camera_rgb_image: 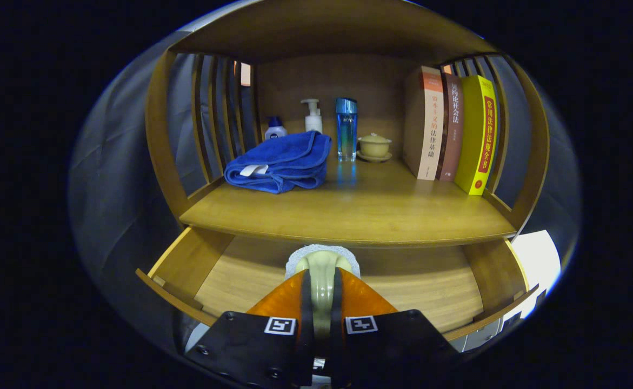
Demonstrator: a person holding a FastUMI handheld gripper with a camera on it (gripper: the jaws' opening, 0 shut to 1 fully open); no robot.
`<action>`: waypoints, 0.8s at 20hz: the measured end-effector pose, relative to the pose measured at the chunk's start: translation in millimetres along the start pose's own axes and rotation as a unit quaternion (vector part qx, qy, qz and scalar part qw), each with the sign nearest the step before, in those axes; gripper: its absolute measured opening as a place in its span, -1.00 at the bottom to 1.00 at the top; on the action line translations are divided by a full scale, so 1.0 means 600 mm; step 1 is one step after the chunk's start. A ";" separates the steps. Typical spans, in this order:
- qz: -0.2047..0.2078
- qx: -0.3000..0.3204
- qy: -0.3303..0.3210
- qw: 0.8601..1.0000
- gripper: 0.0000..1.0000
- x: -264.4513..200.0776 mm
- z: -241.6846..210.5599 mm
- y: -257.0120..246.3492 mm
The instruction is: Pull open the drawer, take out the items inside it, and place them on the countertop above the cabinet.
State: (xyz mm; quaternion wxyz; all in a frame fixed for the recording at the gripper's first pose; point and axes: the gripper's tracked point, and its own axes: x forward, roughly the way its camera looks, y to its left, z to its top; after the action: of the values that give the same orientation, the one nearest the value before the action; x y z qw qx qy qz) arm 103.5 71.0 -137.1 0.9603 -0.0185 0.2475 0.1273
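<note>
Gripper (321,286) fingers pinch a brush (322,263) handle over the open drawer (446,292); on the countertop (359,210), towel (281,162) at eleven o'clock, books (451,129) at one.

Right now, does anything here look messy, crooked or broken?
Nothing stands out. The gripper is shut on a pale object over the open drawer. On the countertop, the blue towel lies folded and the books stand upright.
</note>
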 end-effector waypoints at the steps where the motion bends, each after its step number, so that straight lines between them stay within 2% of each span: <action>1: 0.000 -0.001 -0.013 1.000 -0.60 -0.005 -0.001 -0.001; 5: -0.014 0.027 -0.058 0.998 -0.60 -0.029 0.014 -0.010; 8: -0.015 0.050 -0.114 0.992 -0.60 -0.059 0.044 -0.015; 11: -0.020 0.048 -0.161 0.986 -0.60 -0.094 0.110 -0.022; 16: -0.023 0.027 -0.167 0.985 -0.60 -0.086 0.238 -0.032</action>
State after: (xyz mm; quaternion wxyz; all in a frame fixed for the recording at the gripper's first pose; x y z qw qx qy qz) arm 132.0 54.3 12.5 0.9910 0.0233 0.0863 0.0992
